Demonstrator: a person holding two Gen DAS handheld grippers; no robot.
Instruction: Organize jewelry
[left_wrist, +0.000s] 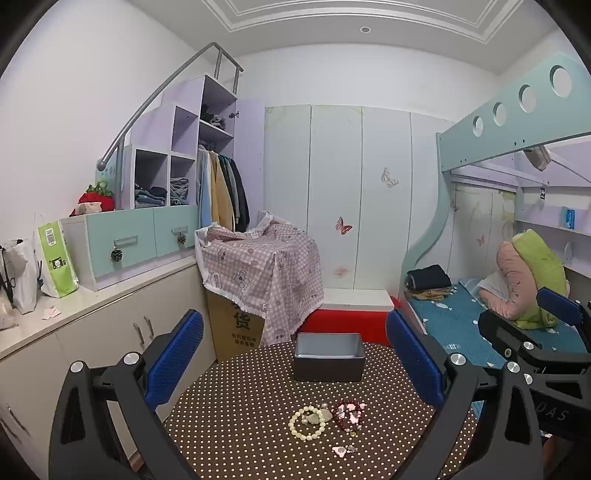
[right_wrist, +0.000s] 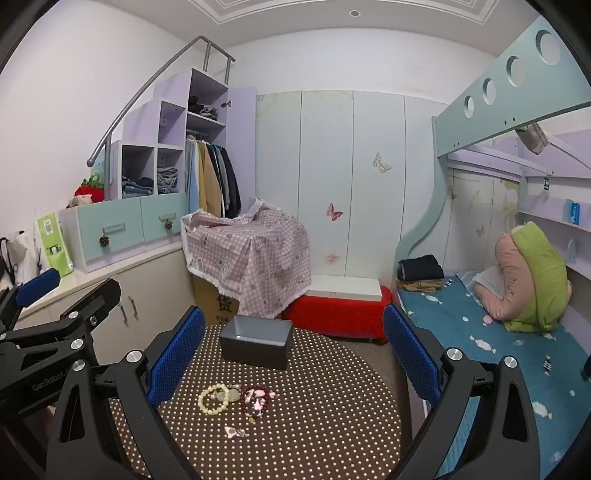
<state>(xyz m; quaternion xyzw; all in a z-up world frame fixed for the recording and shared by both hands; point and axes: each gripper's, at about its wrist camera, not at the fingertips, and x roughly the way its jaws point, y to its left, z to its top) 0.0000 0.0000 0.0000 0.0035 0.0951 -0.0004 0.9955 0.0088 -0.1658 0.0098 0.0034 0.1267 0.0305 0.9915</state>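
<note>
Polka-dot table (left_wrist: 236, 435), left wrist view: the left gripper (left_wrist: 295, 365) gapes wide and empty; a cream bead bracelet (left_wrist: 307, 423), light and floppy, lies well short of the grey box (left_wrist: 328, 363).

Right wrist view: the right gripper (right_wrist: 295, 360) is likewise spread and empty; the red bracelet (right_wrist: 255, 401), short of the box too, is best pinched across one strand.

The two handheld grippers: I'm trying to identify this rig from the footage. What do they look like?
Both match. The left gripper and right gripper each have a black, angular plastic frame with silver round bolt heads at the pivots and two flat fingers faced with blue dimpled pads. White lettering marks the bodies: "GenRobot" on the left one in the right wrist view, partly hidden letters on the right. No cables or sleeves show.
</note>
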